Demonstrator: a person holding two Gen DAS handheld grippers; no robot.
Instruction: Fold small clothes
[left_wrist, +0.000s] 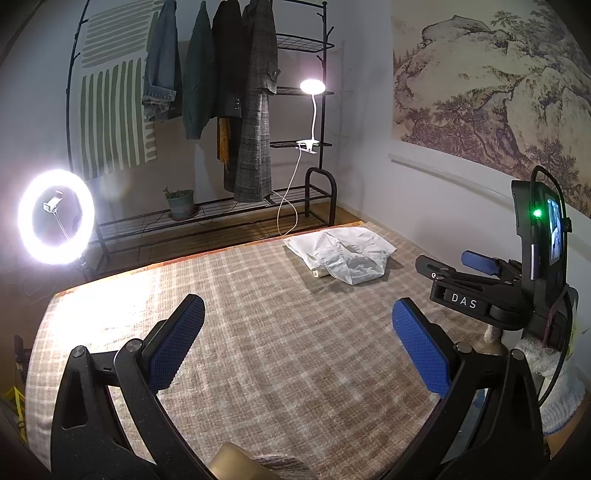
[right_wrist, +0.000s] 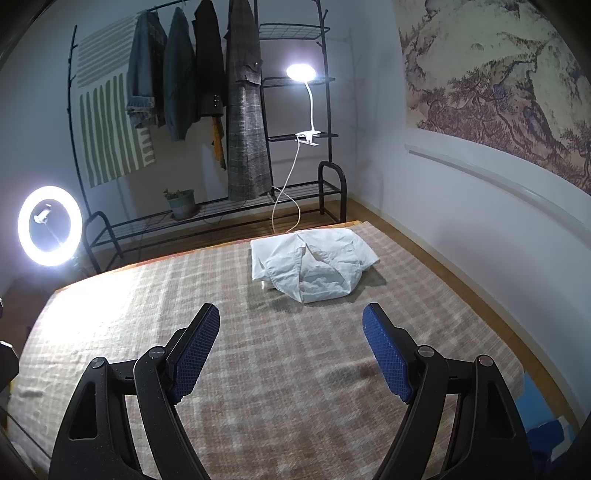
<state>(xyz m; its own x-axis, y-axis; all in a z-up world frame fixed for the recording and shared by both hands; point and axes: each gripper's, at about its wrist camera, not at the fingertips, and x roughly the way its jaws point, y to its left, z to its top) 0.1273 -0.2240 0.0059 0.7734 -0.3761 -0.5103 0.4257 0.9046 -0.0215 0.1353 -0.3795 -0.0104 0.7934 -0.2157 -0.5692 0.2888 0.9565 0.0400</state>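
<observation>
A crumpled white shirt (left_wrist: 343, 253) lies near the far edge of a bed covered by a tan checked blanket (left_wrist: 258, 314); it also shows in the right wrist view (right_wrist: 314, 262). My left gripper (left_wrist: 299, 314) is open and empty, held over the blanket well short of the shirt. My right gripper (right_wrist: 291, 321) is open and empty, closer to the shirt and facing it. The right gripper's body (left_wrist: 491, 280) shows at the right of the left wrist view.
A black clothes rack (right_wrist: 258, 110) with hanging coats stands beyond the bed, with a clip lamp (right_wrist: 301, 72) and a potted plant (right_wrist: 181, 203). A ring light (right_wrist: 50, 225) glows at the left. A wall (right_wrist: 461, 221) runs along the bed's right side.
</observation>
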